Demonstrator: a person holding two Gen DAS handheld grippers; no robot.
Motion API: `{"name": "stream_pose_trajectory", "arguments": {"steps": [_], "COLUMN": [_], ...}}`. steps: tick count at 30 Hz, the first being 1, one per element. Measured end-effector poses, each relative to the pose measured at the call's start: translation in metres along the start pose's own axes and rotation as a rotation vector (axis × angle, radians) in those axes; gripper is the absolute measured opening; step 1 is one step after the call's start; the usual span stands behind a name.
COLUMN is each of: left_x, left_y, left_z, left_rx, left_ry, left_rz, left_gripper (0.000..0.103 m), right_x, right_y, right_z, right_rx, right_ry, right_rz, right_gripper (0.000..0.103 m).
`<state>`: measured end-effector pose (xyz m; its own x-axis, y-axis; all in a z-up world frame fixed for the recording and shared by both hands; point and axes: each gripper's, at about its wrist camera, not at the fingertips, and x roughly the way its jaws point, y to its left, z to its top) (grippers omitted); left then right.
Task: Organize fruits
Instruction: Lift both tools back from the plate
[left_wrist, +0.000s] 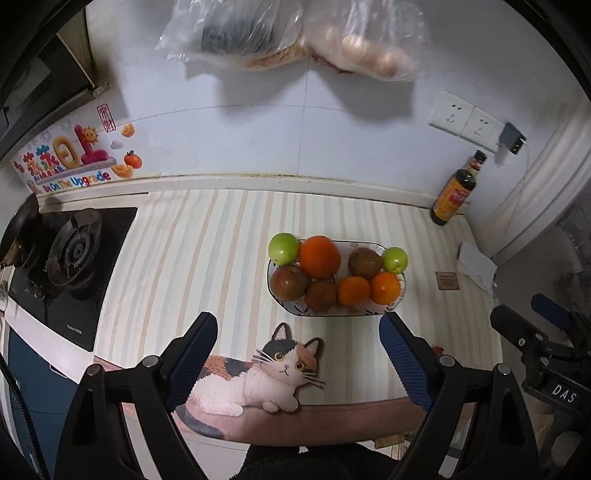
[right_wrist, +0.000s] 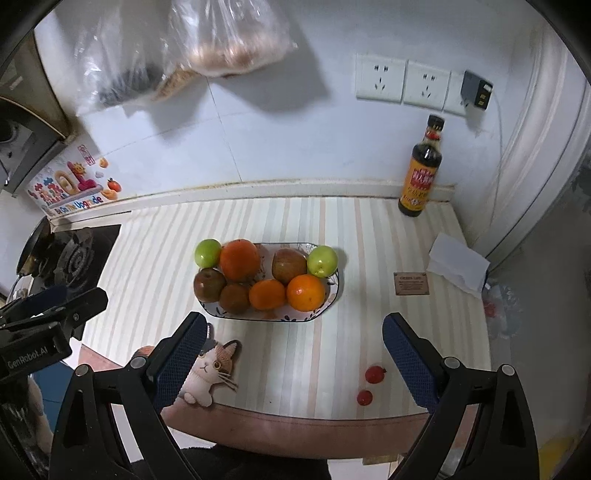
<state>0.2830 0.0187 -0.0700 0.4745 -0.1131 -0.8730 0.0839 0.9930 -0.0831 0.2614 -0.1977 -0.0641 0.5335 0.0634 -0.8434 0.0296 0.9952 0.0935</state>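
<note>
Fruit: all piled on the oval plate (left_wrist: 388, 305) mid-counter; three oranges (left_wrist: 319, 256), three brownish apples (left_wrist: 289, 282), two green apples (left_wrist: 283, 248) at the plate's back corners
Counter (right_wrist: 332, 350): striped cloth; cat-shaped mat (left_wrist: 258, 376) at the near edge, just in front of the plate
Your left tool (left_wrist: 297, 363): spread wide, nothing between its blue pads; held above the cat mat, clear of the plate
Your right tool (right_wrist: 291, 363): spread wide too, nothing pinched; also above the near edge, apart from the fruit
Strays: two small red fruits (right_wrist: 375, 374) loose on the cloth, near your right tool, well apart from the plate
Background: sauce bottle (right_wrist: 421, 173) upright at the wall; gas burner (left_wrist: 74, 254) off to the left
</note>
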Motion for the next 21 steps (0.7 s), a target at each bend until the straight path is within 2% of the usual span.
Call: {"name": "stream_pose_trajectory", "arguments": {"steps": [13,21], "left_x": [-0.045,-0.055], "left_y": [-0.009,-0.015], "left_z": [-0.017,-0.021], "left_rx": [0.019,0.037], "left_ry": [-0.065,-0.086], "left_rz": [0.003,0.008], "left_gripper": [0.090,0.090], "right_x": [-0.061,-0.069], "right_y": [0.014,0.016], "right_z": [-0.014,-0.017], "right_rx": [-0.013,-0.019], "right_ry": [-0.058,-0.064], "right_rz": [-0.003,-0.003], "right_gripper": [0.098,0.098]}}
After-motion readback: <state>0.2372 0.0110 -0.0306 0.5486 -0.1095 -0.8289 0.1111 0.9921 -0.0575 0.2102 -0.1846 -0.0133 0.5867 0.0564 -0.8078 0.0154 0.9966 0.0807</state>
